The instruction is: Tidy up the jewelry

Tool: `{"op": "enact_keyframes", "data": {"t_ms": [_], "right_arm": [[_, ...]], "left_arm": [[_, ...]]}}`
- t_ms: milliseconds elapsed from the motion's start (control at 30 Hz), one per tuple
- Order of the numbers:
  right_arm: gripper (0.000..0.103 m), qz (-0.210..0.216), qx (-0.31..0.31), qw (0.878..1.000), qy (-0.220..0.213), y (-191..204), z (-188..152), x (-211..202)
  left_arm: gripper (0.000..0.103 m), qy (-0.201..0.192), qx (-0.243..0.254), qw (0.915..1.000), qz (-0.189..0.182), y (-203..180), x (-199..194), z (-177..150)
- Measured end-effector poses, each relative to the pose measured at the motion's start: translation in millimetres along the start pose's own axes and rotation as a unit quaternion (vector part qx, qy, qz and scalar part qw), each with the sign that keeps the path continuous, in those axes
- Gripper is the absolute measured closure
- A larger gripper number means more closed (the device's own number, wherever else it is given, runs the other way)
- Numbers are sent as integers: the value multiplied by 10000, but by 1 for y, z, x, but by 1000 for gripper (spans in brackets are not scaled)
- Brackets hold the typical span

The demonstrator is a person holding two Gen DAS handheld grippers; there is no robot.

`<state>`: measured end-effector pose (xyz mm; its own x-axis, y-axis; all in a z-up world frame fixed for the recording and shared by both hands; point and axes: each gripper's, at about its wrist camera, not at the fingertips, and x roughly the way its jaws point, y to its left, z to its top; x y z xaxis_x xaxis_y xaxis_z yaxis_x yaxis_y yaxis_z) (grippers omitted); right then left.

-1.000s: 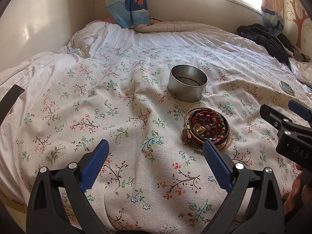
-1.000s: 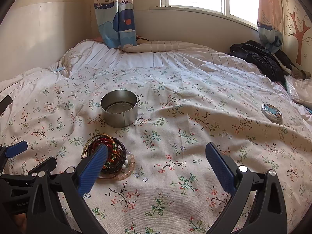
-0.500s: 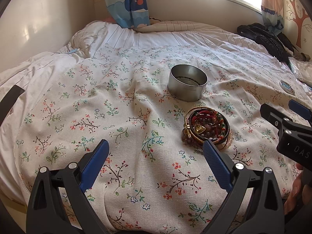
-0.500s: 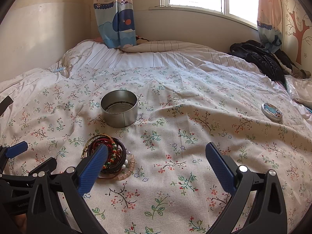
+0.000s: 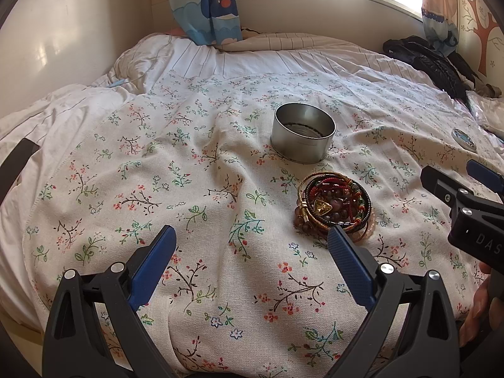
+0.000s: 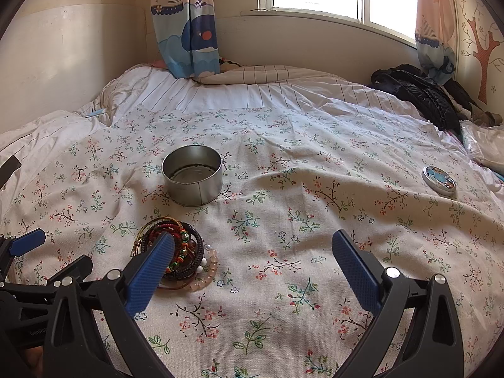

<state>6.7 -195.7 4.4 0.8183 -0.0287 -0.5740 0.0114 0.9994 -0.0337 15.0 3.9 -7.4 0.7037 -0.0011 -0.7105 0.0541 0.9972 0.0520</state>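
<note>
A pile of beaded and corded bracelets [image 5: 334, 203] [image 6: 176, 252] lies on the floral bedspread [image 5: 204, 189] [image 6: 299, 189]. Just beyond it stands a round open metal tin [image 5: 303, 132] [image 6: 192, 174], lidless, with something dark at its bottom. My left gripper [image 5: 252, 258] hovers open over the cloth, the pile just beyond its right fingertip. My right gripper [image 6: 252, 261] is open too, its left fingertip overlapping the pile's near side in view. Neither holds anything. The right gripper's black frame and a hand show at the left wrist view's right edge.
The tin's patterned lid [image 6: 439, 180] [image 5: 463, 138] lies far right on the bedspread. Dark clothing [image 6: 419, 94] is heaped at the back right under the window. A whale-print curtain [image 6: 186, 31] hangs at the back, and a cream wall [image 5: 63, 31] borders the left.
</note>
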Motion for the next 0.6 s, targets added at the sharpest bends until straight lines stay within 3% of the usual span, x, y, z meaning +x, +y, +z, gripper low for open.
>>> {"op": "enact_keyframes", "data": {"t_ms": [333,433,600], "right_arm": [[7,47,-5,10000,-9,0,0,-2],[7,433,-52,9989,145,2,1,2],[7,1016,-483,9925,482,24,0,19]], "left_arm": [[10,-130,-135,9998,24,6,-4,0],[10,-247,-497,9985,-9,23,-9,-2],[10,-64,-814,9965,-163,38,-2,-3]]}}
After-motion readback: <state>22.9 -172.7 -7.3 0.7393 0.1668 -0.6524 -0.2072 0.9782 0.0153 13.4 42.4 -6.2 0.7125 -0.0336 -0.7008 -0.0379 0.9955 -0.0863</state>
